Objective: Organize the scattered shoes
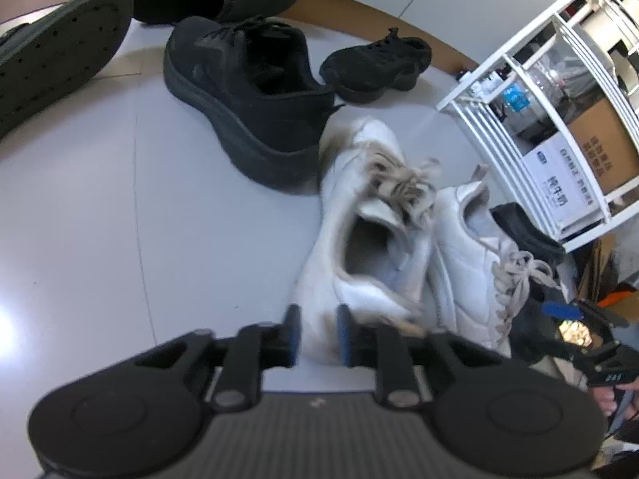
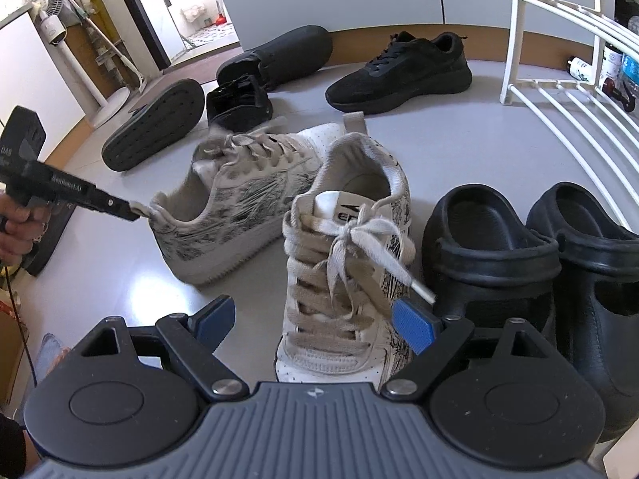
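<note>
Rack: white wire shoe rack (image 2: 559, 103) at my two o'clock, black rubber clogs (image 2: 495, 239) paired before it.
Shoes: two white-and-grey lace-up sneakers on the pale floor; far one (image 2: 239, 203) at ten o'clock, near one (image 2: 347, 279) at twelve.
Left gripper (image 1: 317, 335): clamped on the far sneaker's heel collar.
Right gripper (image 2: 315, 321): fingers wide apart, straddling the near sneaker's toe, not gripping.
My advice: drag the heel slowly, line both sneakers up beside the clogs.
</note>
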Demonstrator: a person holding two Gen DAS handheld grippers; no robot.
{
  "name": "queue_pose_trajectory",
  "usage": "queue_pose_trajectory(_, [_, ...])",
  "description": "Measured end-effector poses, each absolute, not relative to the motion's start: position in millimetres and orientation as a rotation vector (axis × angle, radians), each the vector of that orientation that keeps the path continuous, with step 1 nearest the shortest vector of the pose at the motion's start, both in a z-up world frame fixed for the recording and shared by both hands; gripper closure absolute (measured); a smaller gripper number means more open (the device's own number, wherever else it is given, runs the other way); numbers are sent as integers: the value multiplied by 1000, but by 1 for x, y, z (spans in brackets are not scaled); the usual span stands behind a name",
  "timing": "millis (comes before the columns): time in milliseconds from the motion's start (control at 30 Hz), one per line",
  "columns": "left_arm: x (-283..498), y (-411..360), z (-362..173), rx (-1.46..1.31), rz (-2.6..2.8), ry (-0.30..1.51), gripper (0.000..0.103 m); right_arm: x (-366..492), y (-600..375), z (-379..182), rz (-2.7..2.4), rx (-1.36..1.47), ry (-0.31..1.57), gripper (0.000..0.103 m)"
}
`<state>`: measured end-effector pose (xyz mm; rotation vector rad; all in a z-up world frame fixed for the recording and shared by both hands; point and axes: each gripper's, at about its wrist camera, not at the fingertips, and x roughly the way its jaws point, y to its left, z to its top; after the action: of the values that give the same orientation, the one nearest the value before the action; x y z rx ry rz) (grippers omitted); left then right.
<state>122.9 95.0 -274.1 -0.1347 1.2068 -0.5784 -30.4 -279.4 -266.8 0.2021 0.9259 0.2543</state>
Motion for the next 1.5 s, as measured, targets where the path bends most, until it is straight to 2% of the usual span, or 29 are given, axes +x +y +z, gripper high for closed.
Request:
queue_pose_trajectory(33, [123,94,-272,-134,-581,1197,44,-31,-279,-267,255,201,927,13])
queue_pose_trajectory(167, [124,88,-269,-141,-594,1173,31,-30,-276,-268,259,200,930,13])
queue_pose_trajectory(400, [135,63,-280,-173,-614,1192,28,-31,-275,-267,265,199,927,13])
queue_pose_trajectory(567, [148,63,-296,-225,-591,1219,35,-30,-275,-267,261,202,925,13])
queue_pose_trajectory(633, [148,59,-300,-211,-604,1230,49,-28,-274,-266,254,210,916,13])
queue_pose_trajectory(733, [143,60,-308,-238,-598,1241,59,-27,-270,-261,250,219,877,13])
queue_pose_trajectory(833, [142,64,-311,-268,-595,1252,60,-26,-266,-251,256,211,817,13])
queue_pose_trajectory(1500, [96,113,-304,-300,-536,1235,65,2,-212,-236,357,68,830,13])
